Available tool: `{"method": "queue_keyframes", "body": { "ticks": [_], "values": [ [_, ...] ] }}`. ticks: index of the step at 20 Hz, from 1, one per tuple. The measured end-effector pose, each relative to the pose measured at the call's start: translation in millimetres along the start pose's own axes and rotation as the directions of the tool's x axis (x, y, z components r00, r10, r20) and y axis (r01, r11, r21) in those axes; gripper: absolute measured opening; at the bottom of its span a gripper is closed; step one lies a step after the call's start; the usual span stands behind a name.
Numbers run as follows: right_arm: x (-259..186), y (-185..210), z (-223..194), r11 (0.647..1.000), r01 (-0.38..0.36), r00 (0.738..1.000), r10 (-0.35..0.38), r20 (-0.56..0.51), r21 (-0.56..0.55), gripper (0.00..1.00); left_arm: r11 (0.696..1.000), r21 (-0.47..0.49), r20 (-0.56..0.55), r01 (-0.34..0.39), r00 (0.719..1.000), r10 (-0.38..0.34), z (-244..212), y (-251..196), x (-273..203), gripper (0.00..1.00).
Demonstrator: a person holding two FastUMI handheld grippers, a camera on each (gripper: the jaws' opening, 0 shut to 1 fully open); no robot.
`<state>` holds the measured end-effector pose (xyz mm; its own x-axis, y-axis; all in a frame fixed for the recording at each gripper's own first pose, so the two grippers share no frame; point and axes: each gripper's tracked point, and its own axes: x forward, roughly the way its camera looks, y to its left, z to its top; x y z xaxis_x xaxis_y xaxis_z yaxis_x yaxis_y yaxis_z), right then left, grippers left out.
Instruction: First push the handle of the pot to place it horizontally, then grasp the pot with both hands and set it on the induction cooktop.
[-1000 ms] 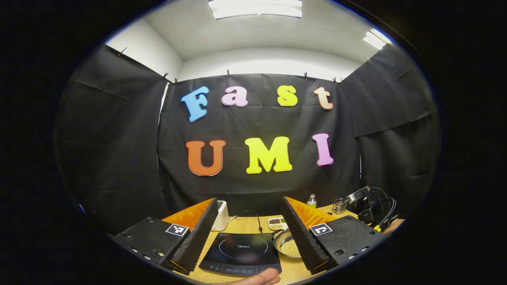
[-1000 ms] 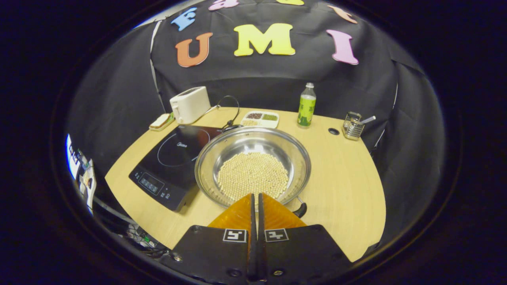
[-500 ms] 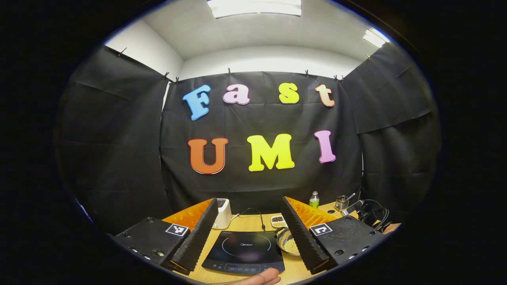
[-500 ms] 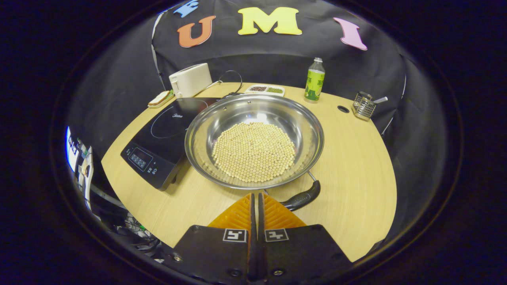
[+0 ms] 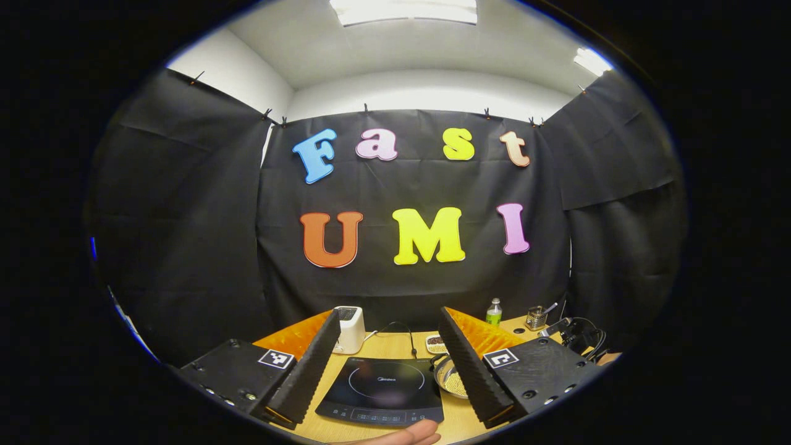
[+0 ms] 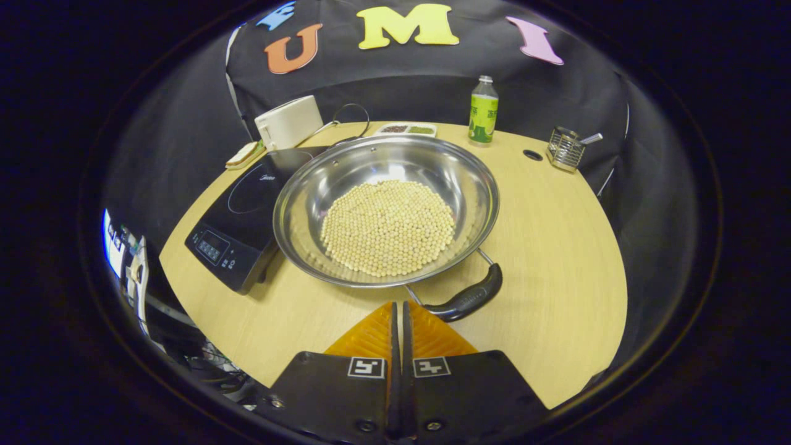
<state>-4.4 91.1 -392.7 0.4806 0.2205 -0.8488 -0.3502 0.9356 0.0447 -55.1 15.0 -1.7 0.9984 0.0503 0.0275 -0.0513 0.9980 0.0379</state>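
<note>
While the left gripper is held high above the near edge of the desk, its jaws stand wide open with nothing between them. In the left gripper view the black induction cooktop lies flat on the desk between the two fingers. The steel pot sits just to the right of it, partly hidden behind the right finger. A white toaster stands behind the cooktop, and a fingertip shows at the bottom edge.

In the right gripper view the right gripper has its jaws closed together, holding nothing. Its tips are just in front of the pot, which rests on the desk and is full of pale round beans. The pot's left rim overlaps the edge of the induction cooktop. The black handle lies near the tips, to their right, pointing obliquely. A green bottle and a small wire basket stand at the far side.
</note>
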Motion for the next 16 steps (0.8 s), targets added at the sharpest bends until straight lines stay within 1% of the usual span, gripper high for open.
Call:
{"method": "queue_keyframes", "body": {
  "ticks": [5,7,12,16],
  "values": [
    [4,-21,4,0.999,0.028,1.0,-0.028,0.004,0.023,0.04,1.0,-0.002,-0.014,-0.004,1.0,0.004,-6,-4,5,0.95],
    [5,-29,6,0.999,0.04,0.999,-0.04,0.004,0.027,0.04,1.0,-0.007,-0.014,-0.016,1.0,0.016,-7,-4,7,0.95],
    [9,-45,11,0.997,0.049,0.999,-0.049,0.006,0.058,0.04,0.999,-0.025,-0.002,-0.03,1.0,0.03,-6,0,9,0.95],
    [15,-62,19,0.995,0.089,0.996,-0.09,0.015,0.051,0.04,0.999,-0.026,0.013,-0.021,1.0,0.021,-6,1,9,0.95]
  ]
}}
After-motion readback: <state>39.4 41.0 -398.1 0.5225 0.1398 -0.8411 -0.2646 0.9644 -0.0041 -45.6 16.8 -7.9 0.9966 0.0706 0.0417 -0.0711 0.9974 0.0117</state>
